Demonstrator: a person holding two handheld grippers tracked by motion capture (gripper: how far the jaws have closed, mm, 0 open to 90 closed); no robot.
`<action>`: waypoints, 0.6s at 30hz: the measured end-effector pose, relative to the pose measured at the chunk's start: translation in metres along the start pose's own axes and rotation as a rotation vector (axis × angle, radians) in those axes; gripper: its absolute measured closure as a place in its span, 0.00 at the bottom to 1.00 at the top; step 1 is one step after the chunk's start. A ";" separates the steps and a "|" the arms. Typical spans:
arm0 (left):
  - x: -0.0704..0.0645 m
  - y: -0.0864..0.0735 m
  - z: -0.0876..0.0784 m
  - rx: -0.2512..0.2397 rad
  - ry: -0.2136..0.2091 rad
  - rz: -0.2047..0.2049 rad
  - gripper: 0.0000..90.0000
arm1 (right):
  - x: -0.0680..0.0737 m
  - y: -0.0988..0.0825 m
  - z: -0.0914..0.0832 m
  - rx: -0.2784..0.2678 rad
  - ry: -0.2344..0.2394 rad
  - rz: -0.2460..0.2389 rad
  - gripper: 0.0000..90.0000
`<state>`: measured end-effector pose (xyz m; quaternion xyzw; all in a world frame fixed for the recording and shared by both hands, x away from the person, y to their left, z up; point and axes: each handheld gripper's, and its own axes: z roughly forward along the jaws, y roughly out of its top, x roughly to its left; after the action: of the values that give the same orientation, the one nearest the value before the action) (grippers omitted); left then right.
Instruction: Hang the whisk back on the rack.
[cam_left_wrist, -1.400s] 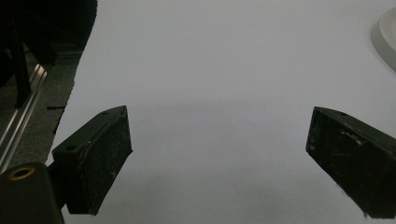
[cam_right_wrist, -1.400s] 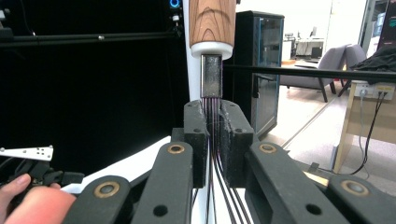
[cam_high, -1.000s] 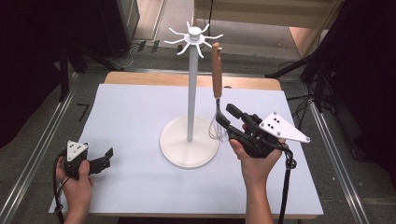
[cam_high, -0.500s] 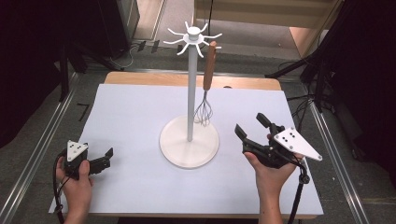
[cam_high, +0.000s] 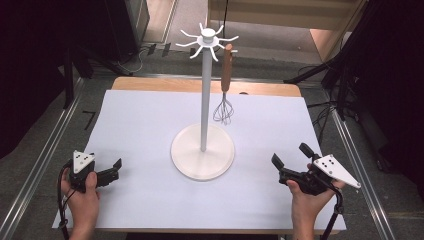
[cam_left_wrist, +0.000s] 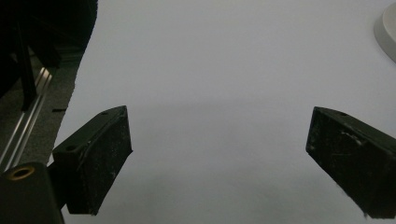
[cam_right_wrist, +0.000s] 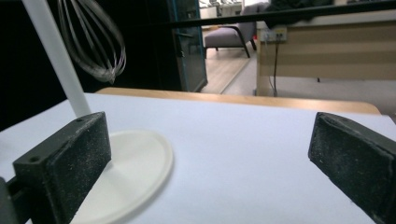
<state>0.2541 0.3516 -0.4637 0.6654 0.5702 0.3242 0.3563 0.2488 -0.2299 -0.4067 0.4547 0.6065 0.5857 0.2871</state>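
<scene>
A white hook stand (cam_high: 203, 100) rises from its round base (cam_high: 202, 155) at the table's middle. A whisk (cam_high: 224, 97) with a wooden handle hangs from one of its hooks, wires down, clear of the table. My right gripper (cam_high: 289, 155) is at the front right, apart from the stand. Its jaws have just been opening and stand open with nothing between them. In the right gripper view the gripper (cam_right_wrist: 210, 140) faces the base (cam_right_wrist: 135, 168), the pole (cam_right_wrist: 58, 56) and the whisk (cam_right_wrist: 93, 42). My left gripper (cam_high: 113, 171) lies open at the front left, as its own view (cam_left_wrist: 219, 140) shows.
A white sheet (cam_high: 150, 125) covers the table, with a wooden edge (cam_high: 150, 84) at the back. Metal rails (cam_high: 45, 165) run along the floor on both sides. The stand's base (cam_left_wrist: 390, 28) shows at the top right of the left gripper view.
My right gripper has let go of the whisk, which now hangs from the stand. That hand has drawn back and down to the front right, its jaws wider. The left hand has stayed put.
</scene>
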 end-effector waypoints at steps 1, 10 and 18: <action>0.000 0.000 0.000 0.000 0.004 0.002 0.08 | -0.004 -0.004 -0.003 0.006 0.001 0.004 0.00; -0.001 0.000 0.000 -0.001 0.006 0.014 0.08 | -0.034 -0.025 -0.023 0.055 -0.050 0.026 0.00; -0.001 0.000 -0.001 -0.006 0.007 0.013 0.08 | -0.067 -0.049 -0.042 0.125 -0.136 0.058 0.00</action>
<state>0.2533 0.3502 -0.4636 0.6670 0.5662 0.3305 0.3540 0.2295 -0.3039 -0.4605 0.5276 0.6075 0.5227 0.2816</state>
